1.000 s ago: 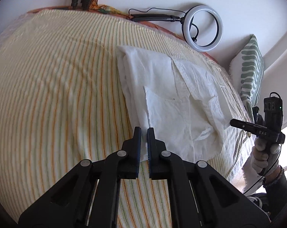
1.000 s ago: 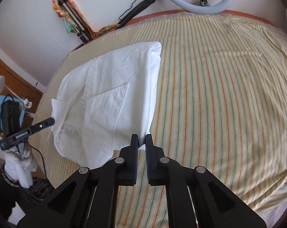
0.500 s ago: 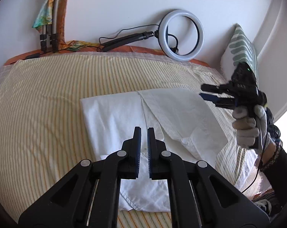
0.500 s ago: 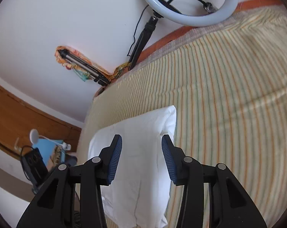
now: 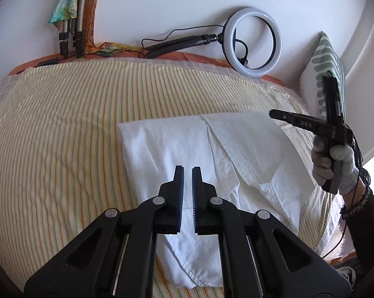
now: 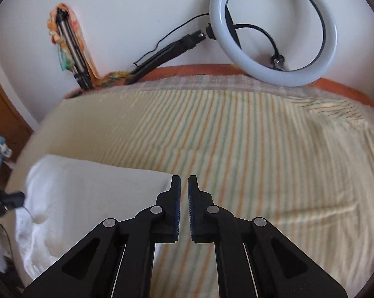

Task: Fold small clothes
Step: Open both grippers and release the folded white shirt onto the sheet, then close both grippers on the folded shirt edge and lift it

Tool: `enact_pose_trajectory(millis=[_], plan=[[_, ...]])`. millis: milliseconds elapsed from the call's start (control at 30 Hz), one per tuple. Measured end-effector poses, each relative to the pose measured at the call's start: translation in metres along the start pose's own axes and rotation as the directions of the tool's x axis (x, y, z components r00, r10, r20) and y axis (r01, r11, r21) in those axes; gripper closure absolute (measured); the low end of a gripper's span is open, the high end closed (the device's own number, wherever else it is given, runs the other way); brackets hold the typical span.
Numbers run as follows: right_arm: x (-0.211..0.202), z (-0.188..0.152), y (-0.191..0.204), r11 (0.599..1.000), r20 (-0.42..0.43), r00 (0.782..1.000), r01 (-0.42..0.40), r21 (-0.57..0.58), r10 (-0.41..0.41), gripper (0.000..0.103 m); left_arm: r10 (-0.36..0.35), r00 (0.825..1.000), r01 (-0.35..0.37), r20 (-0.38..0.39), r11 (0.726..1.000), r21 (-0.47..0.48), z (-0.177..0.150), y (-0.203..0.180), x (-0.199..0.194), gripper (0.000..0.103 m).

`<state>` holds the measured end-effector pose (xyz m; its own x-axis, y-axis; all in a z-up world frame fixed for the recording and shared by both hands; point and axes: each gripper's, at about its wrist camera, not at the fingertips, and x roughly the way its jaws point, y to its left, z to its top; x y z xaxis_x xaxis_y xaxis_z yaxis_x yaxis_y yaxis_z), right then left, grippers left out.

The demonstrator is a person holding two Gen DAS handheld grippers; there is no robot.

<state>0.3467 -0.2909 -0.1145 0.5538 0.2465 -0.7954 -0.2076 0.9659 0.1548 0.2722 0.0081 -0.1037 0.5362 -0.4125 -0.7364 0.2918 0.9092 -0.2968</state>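
On the striped bed (image 5: 63, 129) the white garment (image 5: 187, 154) lies folded into a rough rectangle, below my left hand-held gripper (image 5: 185, 171) and just left of my right hand-held gripper (image 6: 184, 181). Both have their jaws nearly together with nothing between them. I judge the cloth light, limp and quick to crease, so I would pinch a corner or hemmed edge, never the middle, where layers would slide apart.
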Motion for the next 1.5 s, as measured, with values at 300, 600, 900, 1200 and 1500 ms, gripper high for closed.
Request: enact_pose_trajectory(millis=[300, 600, 900, 1200, 1500], plan=[[-0.015, -0.021, 0.050, 0.978, -0.026, 0.989, -0.145, -0.148, 0.142, 0.097, 0.128, 0.992, -0.127, -0.019, 0.991, 0.047, 0.013, 0.015, 0.041, 0.100], [0.006, -0.044, 0.035, 0.978, -0.105, 0.981, -0.177, -0.114, 0.165, 0.098, 0.143, 0.989, -0.141, -0.029, 0.987, 0.071, -0.007, 0.027, 0.042, 0.100], [0.005, -0.031, 0.011, 0.996, -0.087, 0.994, -0.077, -0.041, 0.073, 0.097, 0.203, 0.979, -0.202, -0.015, 0.979, 0.038, 0.000, 0.037, 0.033, 0.100], [-0.039, -0.043, -0.005, 1.000, -0.093, 0.995, -0.023, 0.013, 0.024, 0.091, 0.148, 0.988, -0.152, -0.033, 0.972, -0.177, -0.011, 0.073, 0.002, 0.099], [-0.055, -0.066, -0.001, 0.965, -0.091, 0.968, -0.217, 0.147, 0.232, 0.054, -0.139, 0.990, 0.122, -0.010, 0.897, -0.425, -0.035, 0.074, -0.027, 0.063]])
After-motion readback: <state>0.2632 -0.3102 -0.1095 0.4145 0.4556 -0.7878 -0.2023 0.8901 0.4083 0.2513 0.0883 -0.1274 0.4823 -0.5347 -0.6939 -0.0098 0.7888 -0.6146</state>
